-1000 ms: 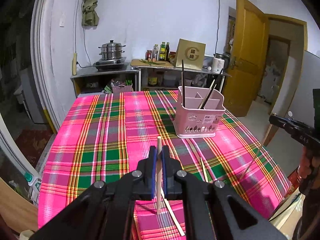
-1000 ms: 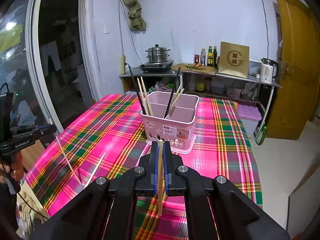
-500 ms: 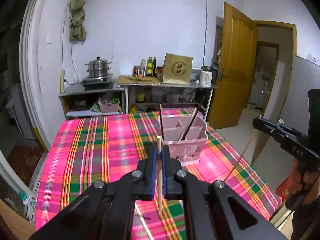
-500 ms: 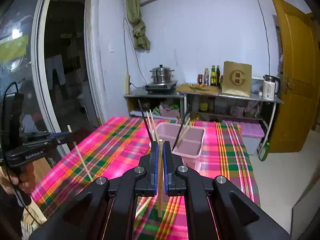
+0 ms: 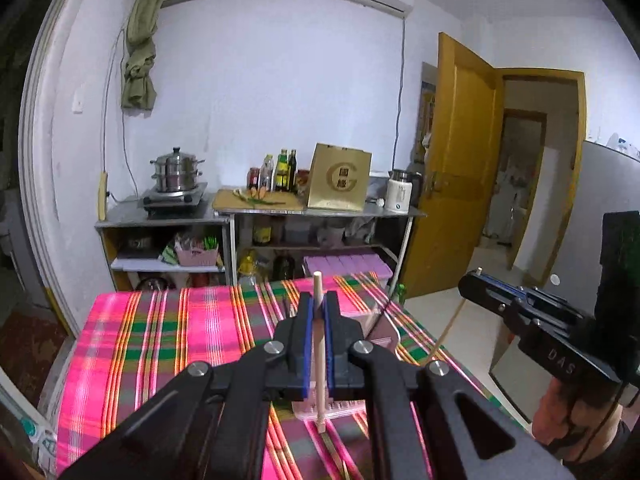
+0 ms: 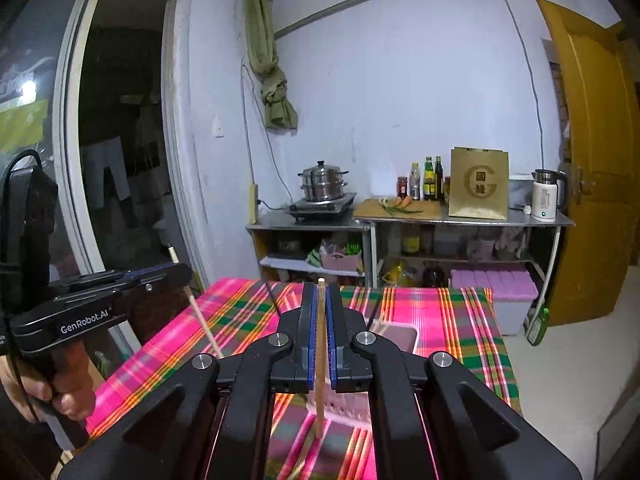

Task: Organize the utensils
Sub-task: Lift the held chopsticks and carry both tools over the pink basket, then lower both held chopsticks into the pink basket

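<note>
My left gripper (image 5: pixel 318 308) is shut on a light wooden chopstick (image 5: pixel 319 356) held upright above the plaid table. My right gripper (image 6: pixel 319 300) is shut on another wooden chopstick (image 6: pixel 319 360), also upright. The pink utensil holder (image 5: pixel 374 322) sits just behind my left fingers, mostly hidden; in the right wrist view the holder (image 6: pixel 394 334) is likewise behind the fingers. The right gripper (image 5: pixel 520 312) shows at the right of the left wrist view with its chopstick (image 5: pixel 450 326) hanging down. The left gripper (image 6: pixel 104 296) shows at the left of the right wrist view.
The table wears a pink and green plaid cloth (image 5: pixel 168 340). Loose chopsticks (image 5: pixel 338 456) lie on it near me. Metal shelves with a steamer pot (image 5: pixel 176 176), bottles and a gold bag (image 5: pixel 340 182) stand at the back wall. A yellow door (image 5: pixel 460 184) is at the right.
Both grippers have risen and tilted up with their chopsticks. The holder has dropped lower in both views and is now largely hidden behind the fingers.
</note>
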Tool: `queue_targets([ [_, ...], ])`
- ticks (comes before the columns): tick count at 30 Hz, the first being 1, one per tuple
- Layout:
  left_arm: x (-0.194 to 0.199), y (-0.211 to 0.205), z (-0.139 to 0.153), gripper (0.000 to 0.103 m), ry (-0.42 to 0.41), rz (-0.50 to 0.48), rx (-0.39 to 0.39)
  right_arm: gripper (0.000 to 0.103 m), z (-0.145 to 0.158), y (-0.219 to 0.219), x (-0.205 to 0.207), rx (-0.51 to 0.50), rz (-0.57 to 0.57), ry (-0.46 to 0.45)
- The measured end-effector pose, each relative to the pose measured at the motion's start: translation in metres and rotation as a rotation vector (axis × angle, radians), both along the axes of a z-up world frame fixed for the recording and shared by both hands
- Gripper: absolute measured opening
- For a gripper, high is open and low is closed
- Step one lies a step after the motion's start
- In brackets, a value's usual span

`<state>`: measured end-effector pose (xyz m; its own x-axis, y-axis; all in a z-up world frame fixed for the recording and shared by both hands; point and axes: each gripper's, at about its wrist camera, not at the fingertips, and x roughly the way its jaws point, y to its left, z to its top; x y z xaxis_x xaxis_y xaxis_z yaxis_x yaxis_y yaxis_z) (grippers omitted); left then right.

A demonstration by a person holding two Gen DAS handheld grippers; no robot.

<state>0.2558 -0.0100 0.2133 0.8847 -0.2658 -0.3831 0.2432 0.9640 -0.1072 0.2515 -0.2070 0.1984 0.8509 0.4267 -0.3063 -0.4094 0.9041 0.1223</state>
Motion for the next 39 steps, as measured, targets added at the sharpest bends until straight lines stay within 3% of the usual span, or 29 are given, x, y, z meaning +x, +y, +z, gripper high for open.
queue_targets([
  [7,0.037,-0.005,0.003,0.006,-0.012,-0.003,-0.024,0.004,0.005,-0.004,0.032,0.046,-0.017,-0.016],
  [16,0.069,-0.013,-0.016,0.006,-0.003,-0.011,-0.011,0.004,-0.007,0.002,0.066,0.053,-0.021,-0.014],
  [27,0.091,-0.023,-0.056,0.006,0.074,-0.023,0.004,0.004,-0.055,0.004,0.09,0.033,-0.018,0.082],
  [39,0.094,-0.025,-0.083,0.006,0.148,-0.009,0.024,0.005,-0.084,0.003,0.096,-0.005,-0.028,0.16],
])
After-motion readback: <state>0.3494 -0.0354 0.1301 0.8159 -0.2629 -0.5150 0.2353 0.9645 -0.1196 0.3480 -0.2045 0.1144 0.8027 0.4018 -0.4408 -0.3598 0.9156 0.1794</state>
